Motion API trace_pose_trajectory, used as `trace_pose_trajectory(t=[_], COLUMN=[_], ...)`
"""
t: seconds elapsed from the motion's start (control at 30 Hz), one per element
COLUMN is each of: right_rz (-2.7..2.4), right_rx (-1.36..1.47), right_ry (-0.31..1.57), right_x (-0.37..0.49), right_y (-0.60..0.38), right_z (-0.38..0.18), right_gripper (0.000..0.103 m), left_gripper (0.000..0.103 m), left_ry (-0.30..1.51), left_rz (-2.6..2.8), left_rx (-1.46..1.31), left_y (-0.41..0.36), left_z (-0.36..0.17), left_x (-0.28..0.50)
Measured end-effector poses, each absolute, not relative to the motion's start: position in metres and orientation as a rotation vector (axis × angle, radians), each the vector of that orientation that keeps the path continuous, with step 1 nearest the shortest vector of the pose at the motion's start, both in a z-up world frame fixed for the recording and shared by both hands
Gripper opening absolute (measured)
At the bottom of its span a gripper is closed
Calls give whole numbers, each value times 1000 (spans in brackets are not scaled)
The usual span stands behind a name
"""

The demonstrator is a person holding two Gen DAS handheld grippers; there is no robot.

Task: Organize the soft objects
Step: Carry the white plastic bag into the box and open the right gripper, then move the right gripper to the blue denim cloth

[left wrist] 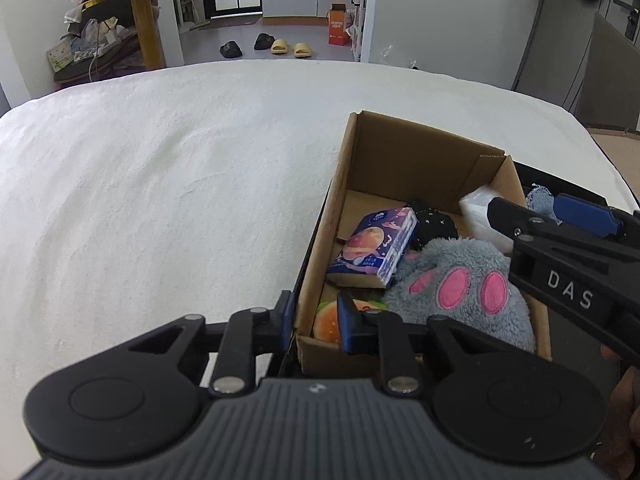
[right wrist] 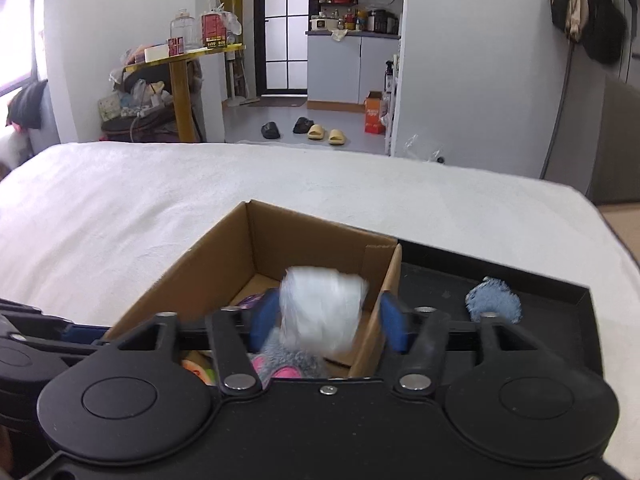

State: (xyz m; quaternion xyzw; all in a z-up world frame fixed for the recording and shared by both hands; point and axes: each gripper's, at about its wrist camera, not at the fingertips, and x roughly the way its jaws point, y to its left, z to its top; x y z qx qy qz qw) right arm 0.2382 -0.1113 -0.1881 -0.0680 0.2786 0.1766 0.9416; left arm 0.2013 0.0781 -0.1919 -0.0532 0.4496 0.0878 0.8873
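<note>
A cardboard box (left wrist: 416, 160) sits on a white bed and holds a purple tissue pack (left wrist: 372, 246), a grey plush paw with pink pads (left wrist: 460, 288), a dark cloth (left wrist: 434, 222) and an orange-green toy (left wrist: 326, 322). My left gripper (left wrist: 316, 320) straddles the box's near left wall; its fingers touch the wall on both sides. My right gripper (right wrist: 328, 318) is open above the box (right wrist: 224, 256). A blurred white soft pack (right wrist: 322, 312) lies between its fingers without touching them, over the box; it also shows in the left wrist view (left wrist: 480, 216).
A black tray (right wrist: 520, 280) lies right of the box with a blue fuzzy cloth (right wrist: 494, 304) on it. The white bed cover (left wrist: 160, 180) stretches left and ahead. Beyond are slippers (left wrist: 286, 46), a gold-legged table (left wrist: 148, 20) and a doorway.
</note>
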Motion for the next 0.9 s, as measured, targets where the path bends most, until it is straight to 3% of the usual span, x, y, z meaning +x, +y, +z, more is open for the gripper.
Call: trace_pose_trajectory(t=[0.6, 0.7, 0.9], right_rz=[317, 323, 317], right_rx=[-62, -45, -2], right_ry=[560, 577, 603], right_x=[238, 240, 248], right_y=[-132, -136, -143], right_z=[-191, -192, -194], right_gripper=[67, 67, 69], left_gripper=[23, 27, 45], left_ry=[919, 923, 908], left_rz=[245, 258, 287], left_rx=[-39, -5, 11], left_y=[64, 58, 53], left_z=[-180, -177, -165], left_x=[205, 208, 223])
